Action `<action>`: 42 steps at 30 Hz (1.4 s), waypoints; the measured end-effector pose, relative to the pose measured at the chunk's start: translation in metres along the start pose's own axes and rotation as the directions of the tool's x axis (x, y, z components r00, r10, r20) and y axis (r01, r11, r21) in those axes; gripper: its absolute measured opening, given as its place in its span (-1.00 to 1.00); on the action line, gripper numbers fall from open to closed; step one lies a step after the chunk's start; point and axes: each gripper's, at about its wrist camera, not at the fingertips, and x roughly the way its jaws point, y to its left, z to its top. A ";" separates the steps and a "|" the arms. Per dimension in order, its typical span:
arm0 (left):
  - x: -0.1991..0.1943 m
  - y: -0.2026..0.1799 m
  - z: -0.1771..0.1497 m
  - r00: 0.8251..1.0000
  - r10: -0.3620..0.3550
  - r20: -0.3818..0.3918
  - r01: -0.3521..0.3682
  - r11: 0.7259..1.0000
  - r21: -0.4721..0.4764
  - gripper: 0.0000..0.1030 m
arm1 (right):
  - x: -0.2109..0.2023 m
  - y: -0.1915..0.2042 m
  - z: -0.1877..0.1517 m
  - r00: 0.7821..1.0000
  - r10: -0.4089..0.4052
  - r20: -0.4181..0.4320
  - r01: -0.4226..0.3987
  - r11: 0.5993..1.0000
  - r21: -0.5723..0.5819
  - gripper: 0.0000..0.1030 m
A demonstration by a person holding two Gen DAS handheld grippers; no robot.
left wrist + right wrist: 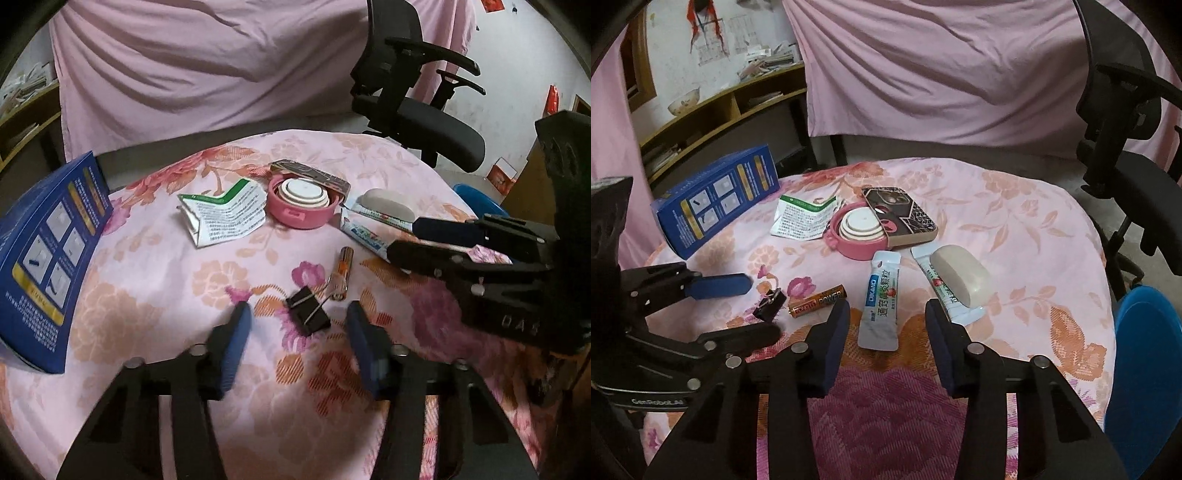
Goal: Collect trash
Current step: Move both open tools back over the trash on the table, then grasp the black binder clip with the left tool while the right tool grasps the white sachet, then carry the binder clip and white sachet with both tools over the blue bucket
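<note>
Hovering wide open and empty, right gripper [886, 314] straddles the medicine sachet [879, 310] lying flat between its fingertips; lower squarely, pinching edges; left gripper [297, 317], also open, brackets binder clip [308, 310].

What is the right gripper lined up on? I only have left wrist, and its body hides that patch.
Observer: A grey-blue sachet lies flat on the cloth, centred ahead of the right gripper, jaws open.
Operator: Battery marking?
Observer: The battery label reads POWER.
Operator: Patterned slab behind the pink lid?
Observer: A phone case, camera cutout facing up.
</note>
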 end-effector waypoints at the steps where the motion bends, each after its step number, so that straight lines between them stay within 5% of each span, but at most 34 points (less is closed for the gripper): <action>1: 0.001 0.001 0.001 1.000 0.000 -0.001 0.000 1.000 -0.006 -0.36 | 0.000 0.000 0.000 1.000 0.003 -0.002 -0.003 1.000 0.002 -0.24; 8: 0.004 0.006 0.003 1.000 -0.018 -0.012 0.018 0.999 -0.034 -0.72 | 0.019 -0.002 0.004 0.997 0.045 -0.066 -0.042 0.998 0.039 -0.26; 13: 0.001 0.002 0.002 1.000 -0.003 -0.001 0.003 1.000 -0.023 -0.72 | 0.023 0.001 0.003 0.995 0.035 -0.090 -0.031 0.999 0.040 -0.33; 17: 0.000 0.001 0.001 1.000 0.007 0.009 -0.007 1.000 -0.031 -0.72 | 0.022 -0.006 0.001 0.995 0.049 -0.090 -0.042 0.996 0.081 -0.59; 24: -0.012 -0.003 0.001 0.998 0.018 0.059 -0.016 0.999 -0.038 -0.72 | 0.010 -0.005 -0.004 0.996 0.068 -0.054 -0.063 0.994 0.091 -0.61; 34: -0.049 -0.021 0.013 0.970 0.030 0.242 -0.015 0.998 -0.063 -0.72 | -0.054 -0.013 -0.013 0.977 0.051 0.207 -0.077 0.990 0.120 -0.61; 38: -0.068 -0.035 0.026 0.946 0.023 0.323 -0.008 0.999 -0.048 -0.72 | -0.081 -0.015 -0.014 0.943 0.010 0.332 -0.056 0.990 0.127 -0.61; 42: -0.086 -0.049 0.040 0.915 0.005 0.404 0.009 0.999 -0.031 -0.72 | -0.115 -0.024 -0.018 0.881 -0.060 0.469 -0.016 0.988 0.156 -0.61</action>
